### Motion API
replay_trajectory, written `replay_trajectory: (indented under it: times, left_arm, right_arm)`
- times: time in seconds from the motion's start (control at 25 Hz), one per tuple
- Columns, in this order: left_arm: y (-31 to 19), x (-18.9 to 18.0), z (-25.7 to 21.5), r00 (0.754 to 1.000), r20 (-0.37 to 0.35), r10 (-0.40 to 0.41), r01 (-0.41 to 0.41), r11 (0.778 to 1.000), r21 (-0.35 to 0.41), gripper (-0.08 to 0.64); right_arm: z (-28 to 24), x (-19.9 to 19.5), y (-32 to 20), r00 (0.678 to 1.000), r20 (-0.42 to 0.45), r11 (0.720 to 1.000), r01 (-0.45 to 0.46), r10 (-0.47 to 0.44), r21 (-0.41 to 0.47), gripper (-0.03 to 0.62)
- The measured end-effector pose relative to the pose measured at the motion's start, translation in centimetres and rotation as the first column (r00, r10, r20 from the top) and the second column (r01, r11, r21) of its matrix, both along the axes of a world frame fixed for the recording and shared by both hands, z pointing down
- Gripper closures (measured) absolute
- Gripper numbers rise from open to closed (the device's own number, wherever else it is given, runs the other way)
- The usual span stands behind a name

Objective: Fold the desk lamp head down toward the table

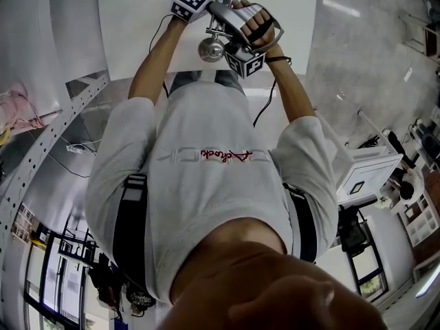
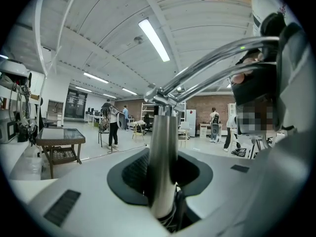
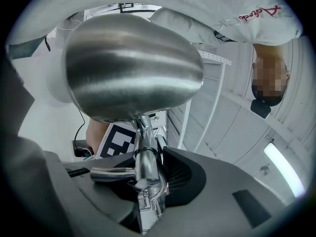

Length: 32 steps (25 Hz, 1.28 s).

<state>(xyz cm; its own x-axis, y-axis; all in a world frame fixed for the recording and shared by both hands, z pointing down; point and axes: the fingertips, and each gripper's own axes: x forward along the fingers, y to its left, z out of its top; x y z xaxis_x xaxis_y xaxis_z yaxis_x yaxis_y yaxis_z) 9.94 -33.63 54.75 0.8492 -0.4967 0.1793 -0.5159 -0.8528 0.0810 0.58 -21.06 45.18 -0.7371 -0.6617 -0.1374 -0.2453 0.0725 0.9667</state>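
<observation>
Nearest in the head view is the person's grey shirt [image 1: 206,184]. Both bare forearms reach away from it toward the white bench [image 1: 130,26]. The right hand [image 1: 258,25] wraps the right gripper [image 3: 144,181], whose marker cube [image 1: 246,62] sits just beside the desk lamp's rounded lamp head [image 1: 212,49]. In the right gripper view the jaws are clenched on the thin chrome neck [image 3: 143,162] directly under that brushed-metal head, which swells large and close above them. A small chrome lever [image 3: 112,172] juts sideways from the neck at the jaws. Just past the head, the left gripper [image 2: 163,196] is clamped on the lamp's upright chrome post [image 2: 163,147], which stands straight up between its jaws. From the joint [image 2: 160,97] at the top of the post, two parallel chrome arm rods [image 2: 222,63] run up and across toward the right gripper. The lamp head sits between the two grippers, over the near edge of the bench; whether it touches the bench cannot be told. Far behind the post, a low dark table [image 2: 59,137] stands at the left, and people [image 2: 112,125] stand in an open hall under a strip light [image 2: 154,39].
</observation>
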Motion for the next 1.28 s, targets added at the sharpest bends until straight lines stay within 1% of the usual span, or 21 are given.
replay_trajectory:
  times: [0.04, 0.08, 0.12, 0.16, 0.28, 0.32, 0.56, 0.76, 0.8, 0.84, 0.88, 0.92, 1.0, 1.04, 1.08, 1.2, 1.28]
  left_arm:
    - [0.0, -0.1, 0.0, 1.0, -0.005, 0.001, -0.001, 1.0, 0.0, 0.417]
    - [0.1, -0.1, 0.1, 1.0, -0.008, 0.004, -0.004, 1.0, 0.0, 0.413]
    - [0.1, -0.3, 0.1, 1.0, -0.007, 0.008, -0.008, 1.0, 0.003, 0.405]
    - [0.2, -0.4, 0.2, 1.0, 0.0, 0.015, -0.015, 1.0, 0.01, 0.408]
    - [0.4, -0.7, 0.1, 0.999, 0.025, 0.027, -0.028, 0.999, 0.035, 0.385]
    - [0.5, -0.9, 0.0, 0.999, 0.026, 0.029, -0.03, 0.999, 0.039, 0.385]
    - [1.2, -1.9, 0.3, 0.999, 0.043, 0.032, -0.034, 0.998, 0.049, 0.376]
    - [1.9, -3.6, 0.9, 0.999, 0.051, 0.004, -0.006, 0.999, 0.041, 0.371]
    - [2.0, -4.0, 1.0, 0.999, 0.052, -0.003, 0.0, 0.999, 0.04, 0.371]
    - [2.1, -4.3, 1.1, 0.999, 0.053, -0.008, 0.006, 0.999, 0.041, 0.371]
    - [2.2, -4.6, 1.1, 0.998, 0.053, -0.015, 0.012, 0.999, 0.041, 0.371]
    - [2.3, -4.9, 1.1, 0.998, 0.053, -0.022, 0.02, 0.999, 0.042, 0.373]
    - [2.7, -5.7, 1.2, 0.998, 0.052, -0.035, 0.032, 0.999, 0.04, 0.387]
    - [2.9, -6.0, 1.1, 0.998, 0.052, -0.039, 0.037, 0.999, 0.04, 0.399]
    - [3.1, -6.3, 1.0, 0.998, 0.049, -0.045, 0.043, 0.998, 0.046, 0.444]
    - [3.4, -7.3, 0.3, 0.996, 0.039, -0.076, 0.073, 0.995, 0.072, 0.532]
    - [3.6, -7.6, 0.1, 0.996, 0.034, -0.084, 0.081, 0.994, 0.073, 0.532]
  right_arm:
    - [0.1, 0.1, -0.1, 1.0, 0.012, 1.0, -0.003, 0.003, -0.023, 0.535]
    - [0.1, 0.4, -0.1, 0.999, 0.033, 0.998, -0.006, 0.008, -0.06, 0.514]
    - [0.2, 0.7, -0.2, 0.998, 0.057, 0.995, -0.009, 0.015, -0.103, 0.475]
    - [0.4, 1.0, -0.3, 0.997, 0.072, 0.99, -0.013, 0.024, -0.141, 0.466]
    - [1.3, 1.7, -0.1, 0.997, 0.069, 0.98, -0.033, 0.047, -0.197, 0.421]
    - [1.5, 1.8, 0.0, 0.997, 0.064, 0.978, -0.039, 0.053, -0.207, 0.391]
    - [1.8, 3.0, 0.4, 0.991, 0.093, 0.965, -0.068, 0.094, -0.251, 0.387]
    - [2.6, 4.7, 0.3, 0.982, 0.1, 0.947, -0.122, 0.158, -0.297, 0.388]
    - [2.8, 5.1, 0.2, 0.98, 0.097, 0.943, -0.137, 0.174, -0.304, 0.391]
    - [3.1, 5.5, 0.1, 0.977, 0.095, 0.939, -0.154, 0.191, -0.307, 0.415]
    - [3.2, 5.8, -0.1, 0.974, 0.091, 0.936, -0.172, 0.209, -0.306, 0.414]
    - [3.4, 6.1, -0.3, 0.97, 0.087, 0.934, -0.19, 0.226, -0.302, 0.444]
    - [3.5, 6.7, -0.7, 0.963, 0.082, 0.929, -0.221, 0.255, -0.296, 0.546]
    - [3.6, 6.9, -0.8, 0.961, 0.08, 0.926, -0.231, 0.266, -0.299, 0.577]
    - [3.7, 7.1, -0.9, 0.959, 0.078, 0.922, -0.239, 0.274, -0.304, 0.577]
    - [3.9, 7.3, -1.2, 0.953, 0.078, 0.912, -0.254, 0.292, -0.321, 0.577]
    - [4.0, 7.2, -1.2, 0.95, 0.083, 0.909, -0.26, 0.301, -0.326, 0.577]
